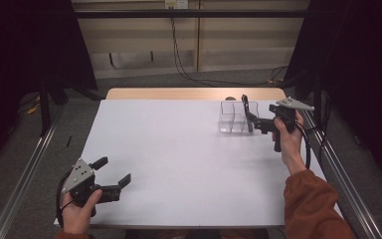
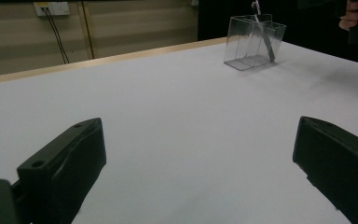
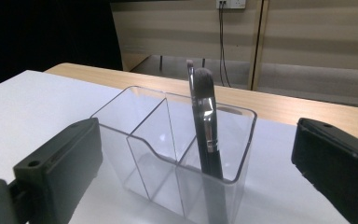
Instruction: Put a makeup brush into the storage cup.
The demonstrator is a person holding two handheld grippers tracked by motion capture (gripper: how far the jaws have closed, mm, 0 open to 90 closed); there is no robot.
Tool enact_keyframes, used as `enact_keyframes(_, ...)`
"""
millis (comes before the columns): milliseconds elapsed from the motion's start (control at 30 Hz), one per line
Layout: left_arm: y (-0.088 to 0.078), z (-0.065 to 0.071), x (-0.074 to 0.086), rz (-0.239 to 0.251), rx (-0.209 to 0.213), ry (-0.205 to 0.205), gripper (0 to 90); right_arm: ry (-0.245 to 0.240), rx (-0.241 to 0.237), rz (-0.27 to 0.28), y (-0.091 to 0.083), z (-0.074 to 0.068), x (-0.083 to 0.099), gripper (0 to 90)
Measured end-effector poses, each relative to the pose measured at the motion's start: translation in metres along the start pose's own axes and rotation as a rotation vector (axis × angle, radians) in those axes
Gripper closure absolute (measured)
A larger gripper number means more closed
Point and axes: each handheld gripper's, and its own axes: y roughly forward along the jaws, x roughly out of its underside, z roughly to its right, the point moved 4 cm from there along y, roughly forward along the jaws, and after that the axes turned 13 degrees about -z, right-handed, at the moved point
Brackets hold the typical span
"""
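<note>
**Right gripper faces the brush in the organiser**

Clearly the right gripper (image 1: 252,119) is the one placed for the work: its jaws stand wide apart with nothing between them, and they sit just beside the clear organiser (image 1: 231,118) near the table's (image 1: 179,159) far right corner. In the right gripper view the organiser (image 3: 168,154) lies straight ahead between the two jaws, and the brush (image 3: 206,128) stands in its nearest compartment, the one at the right end as that camera sees it. Its long axis runs nearly upright, leaning a little, with the dark handle down in the compartment and the bristles up above the rim. A second, thinner brush tip seems to show just behind it, though I cannot tell for sure.

By contrast, the left gripper (image 1: 114,177) rests at the near left corner of the table, jaws also wide and empty, well apart from the organiser (image 2: 254,42), which it sees far off.

So I judge a grasp would have the right jaws close across the handle above the rim, then lift along the brush's own axis.
</note>
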Motion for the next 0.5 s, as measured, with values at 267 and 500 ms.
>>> enact_keyframes(267,0.0,0.0,0.0,0.002,0.0,0.0,2.5,0.011,0.008,0.022,-0.012,-0.004,0.009,2.5)
enact_keyframes(500,-0.001,0.0,0.0,0.005,-0.003,0.001,2.5,-0.019,0.015,0.013,-0.025,-0.005,0.014,2.0)
